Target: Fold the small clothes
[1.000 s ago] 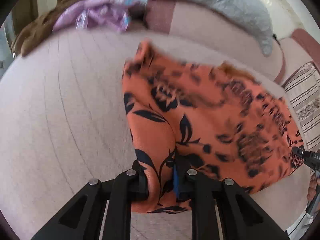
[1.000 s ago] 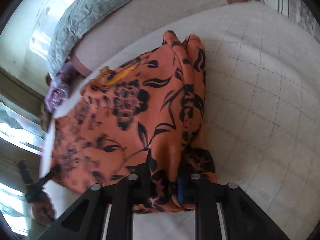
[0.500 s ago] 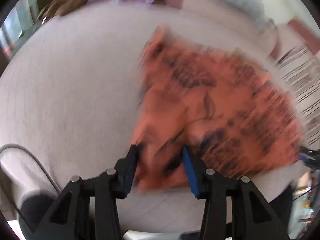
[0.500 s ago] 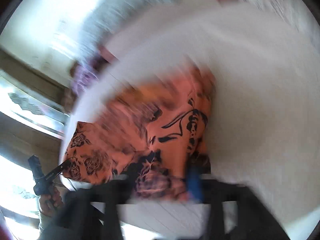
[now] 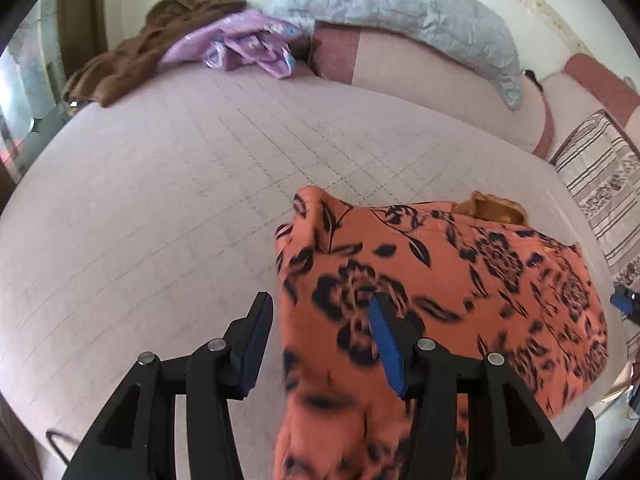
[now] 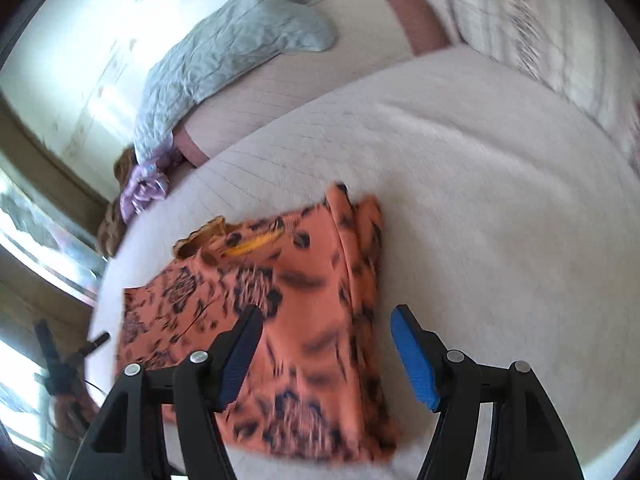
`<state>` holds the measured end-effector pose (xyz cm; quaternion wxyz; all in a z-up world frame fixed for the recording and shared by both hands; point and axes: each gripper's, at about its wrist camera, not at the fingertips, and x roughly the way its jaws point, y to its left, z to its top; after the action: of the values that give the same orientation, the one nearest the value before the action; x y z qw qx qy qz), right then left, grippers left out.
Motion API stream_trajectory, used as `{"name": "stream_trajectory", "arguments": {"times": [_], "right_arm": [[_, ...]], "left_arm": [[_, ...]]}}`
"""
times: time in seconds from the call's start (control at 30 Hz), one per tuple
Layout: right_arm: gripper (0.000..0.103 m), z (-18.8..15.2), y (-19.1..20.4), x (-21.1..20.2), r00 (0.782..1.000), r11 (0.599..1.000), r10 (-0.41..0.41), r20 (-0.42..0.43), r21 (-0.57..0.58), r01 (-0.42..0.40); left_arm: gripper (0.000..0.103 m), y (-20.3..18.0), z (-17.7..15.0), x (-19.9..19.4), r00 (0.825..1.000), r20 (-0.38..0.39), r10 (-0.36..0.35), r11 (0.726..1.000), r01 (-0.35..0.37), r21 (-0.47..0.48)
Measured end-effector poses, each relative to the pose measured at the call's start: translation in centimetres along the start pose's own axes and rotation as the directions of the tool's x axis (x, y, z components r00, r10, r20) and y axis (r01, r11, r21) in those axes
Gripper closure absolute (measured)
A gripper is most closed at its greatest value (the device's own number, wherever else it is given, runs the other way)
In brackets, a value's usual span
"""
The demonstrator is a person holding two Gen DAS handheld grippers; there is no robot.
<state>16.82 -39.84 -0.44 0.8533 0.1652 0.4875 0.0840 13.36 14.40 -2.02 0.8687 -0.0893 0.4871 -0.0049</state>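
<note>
Left gripper (image 5: 320,340) and right gripper (image 6: 326,350), a second ago clamped on the orange floral garment (image 5: 460,280), now stand parted above it, pads clear; the right's jaws are closing slightly. The garment lies released, folded, at the bed's (image 5: 160,200) near edge: one fold judged complete. Beyond: purple cloth (image 5: 240,46), grey blanket (image 5: 400,4).

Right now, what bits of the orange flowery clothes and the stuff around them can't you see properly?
- Left wrist view: the near end of the orange garment is blurred and runs off the bottom edge behind the left tool.
- Right wrist view: motion blur smears the garment's pattern, and its near edge hides behind the right tool, whose jaws are closing.
- Left wrist view: the purple bundle is too crumpled to identify.
</note>
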Motion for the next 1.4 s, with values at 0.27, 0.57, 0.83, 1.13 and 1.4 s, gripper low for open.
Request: {"name": "stream_trajectory", "arguments": {"times": [0.27,0.57,0.83,1.13,1.4], "right_arm": [[0.034,3.8,1.4,6.6,0.989,0.973,-0.144,-0.038,-0.187,0.134],[0.097,4.2,1.3,7.3,0.945,0.915,-0.327,-0.004,-0.251,0.315],[0.053,4.1,-3.7,6.1,0.971,0.971,-0.237,-0.011,0.026,0.238],[0.03,-0.1,1.5,-0.2,0.971,0.972,0.235,-0.036,0.02,-0.235],[0.039,-4.9,-7.0,0.9,0.995,0.938,0.097,-0.001,0.335,-0.091]], "left_arm": [[0.056,-0.7,1.1,3.5,0.999,-0.027,0.047,0.999,-0.047,0.021],[0.097,-0.3,1.4,4.2,0.997,-0.012,0.077,0.997,-0.077,0.021],[0.091,0.0,1.8,0.1,0.996,0.025,0.083,0.997,-0.083,-0.006],[0.042,-1.9,-3.7,-7.8,0.995,0.097,0.01,0.999,-0.014,0.035],[0.037,0.6,-7.9,-4.5,0.994,-0.072,0.076,0.995,-0.081,-0.06]]}}
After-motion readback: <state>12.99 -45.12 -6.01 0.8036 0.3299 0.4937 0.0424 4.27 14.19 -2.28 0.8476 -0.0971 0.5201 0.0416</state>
